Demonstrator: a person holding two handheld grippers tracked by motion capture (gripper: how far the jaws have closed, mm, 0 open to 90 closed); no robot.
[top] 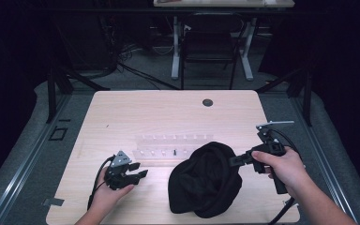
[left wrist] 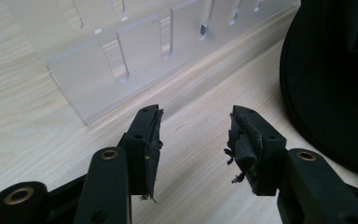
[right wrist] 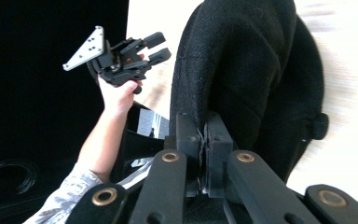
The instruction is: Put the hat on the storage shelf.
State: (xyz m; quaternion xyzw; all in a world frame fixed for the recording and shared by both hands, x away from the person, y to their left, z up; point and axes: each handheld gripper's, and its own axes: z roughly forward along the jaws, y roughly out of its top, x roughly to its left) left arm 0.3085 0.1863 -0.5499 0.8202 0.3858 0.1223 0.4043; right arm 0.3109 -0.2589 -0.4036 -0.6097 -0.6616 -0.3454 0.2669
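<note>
Two claws work over one desk (top: pixel 122 112): right claw (right wrist: pixel 204 140) pinched tight on one black hat (top: pixel 206 183), left claw (left wrist: pixel 193 140) gaping, holding nothing, beside one clear slotted rack (left wrist: pixel 135 56).

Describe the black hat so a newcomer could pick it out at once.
Start at the light wooden table and look to its near right part, just in front of the clear plastic rack. The black hat is the soft, dark, rounded fabric heap there, its edge pinched by the right gripper. Nothing else on the table is cloth.

Matt black cloth hat (top: pixel 205 180) — pale wood-grain table (top: pixel 122 112).
</note>
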